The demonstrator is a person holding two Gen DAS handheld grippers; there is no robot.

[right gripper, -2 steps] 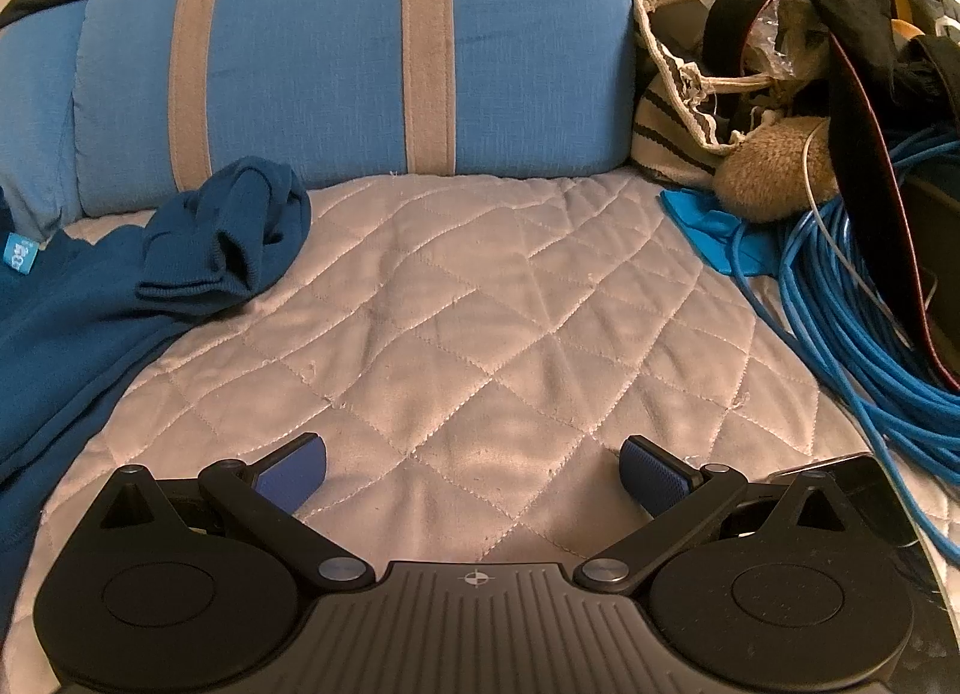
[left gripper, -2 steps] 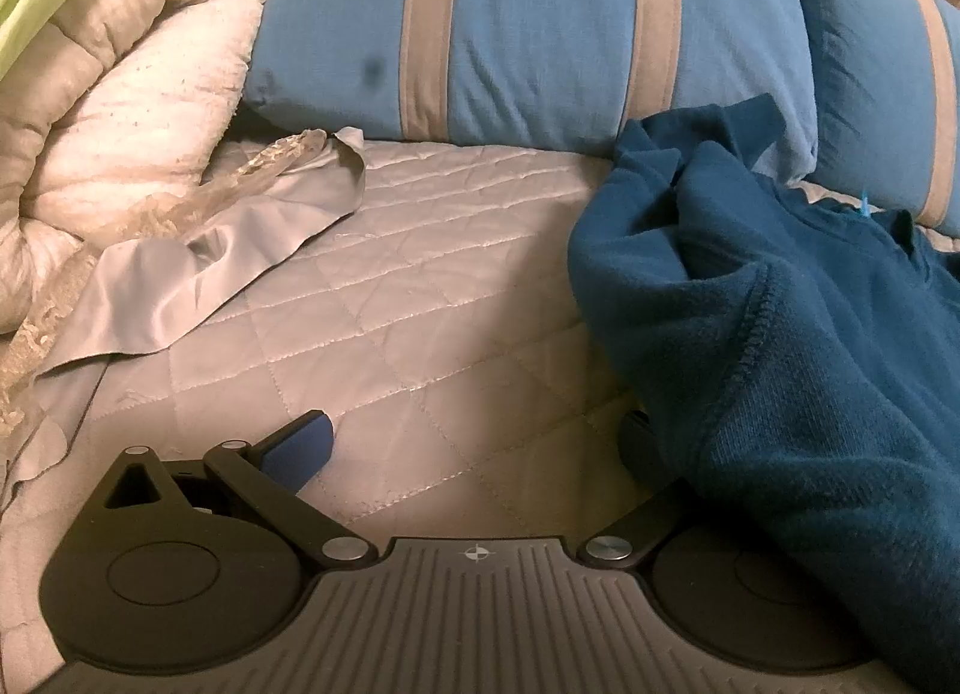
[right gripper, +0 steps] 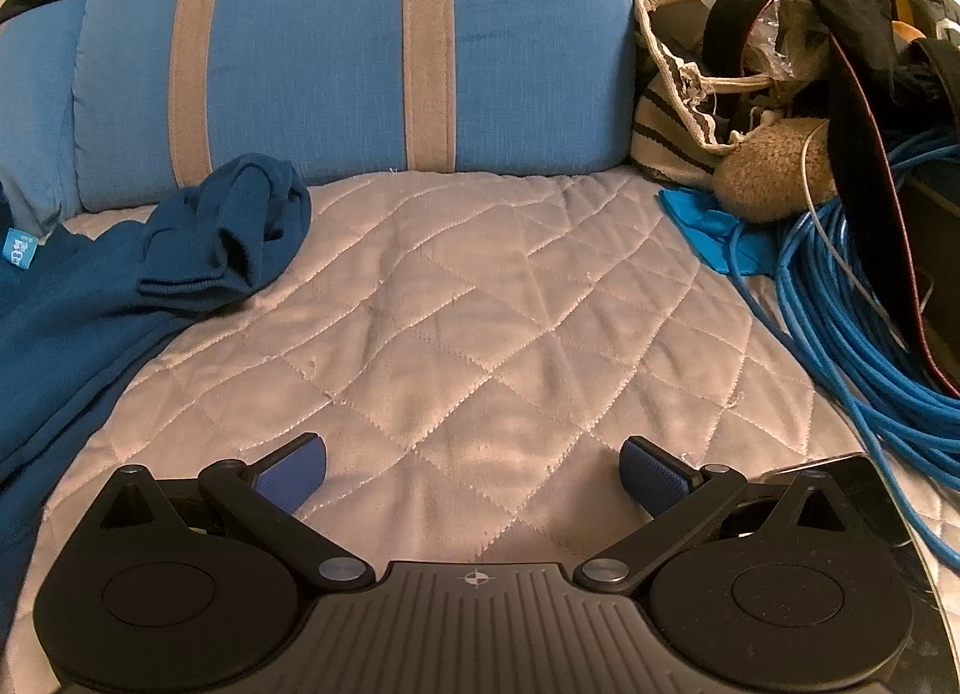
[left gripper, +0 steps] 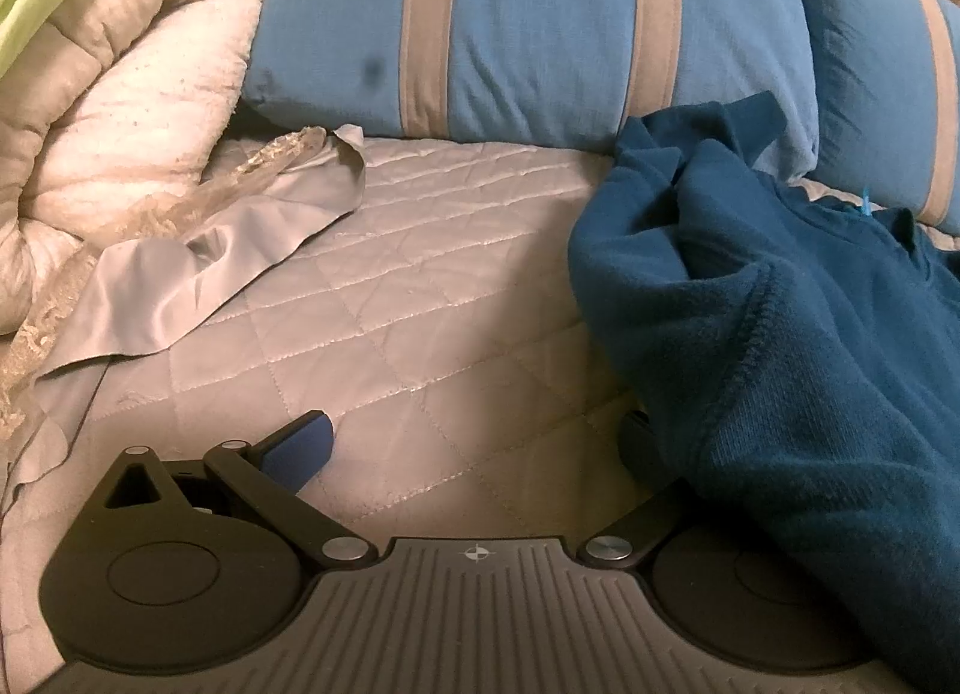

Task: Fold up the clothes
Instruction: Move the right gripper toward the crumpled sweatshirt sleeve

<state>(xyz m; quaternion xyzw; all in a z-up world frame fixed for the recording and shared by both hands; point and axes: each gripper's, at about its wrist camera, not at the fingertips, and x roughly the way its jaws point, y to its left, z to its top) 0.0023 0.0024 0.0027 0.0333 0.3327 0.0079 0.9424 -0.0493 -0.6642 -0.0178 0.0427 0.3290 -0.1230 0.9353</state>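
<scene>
In the left wrist view, a dark teal sweater is seen crumpled on the quilted bed, reaching from the striped pillows down over the right side of the left gripper. Its jaws are spread, and the right one is draped by the knit (nothing is pinched). The fabric is judged thick, soft and limp, light enough to lift but likely to sag and bunch; the stitched hem edge is judged the firmest place to be gripped.

In the right wrist view, the sweater lies at the left, a bunched sleeve near the pillow. The right gripper is held over bare quilt, jaws spread and empty, well apart from the blue cable.
</scene>
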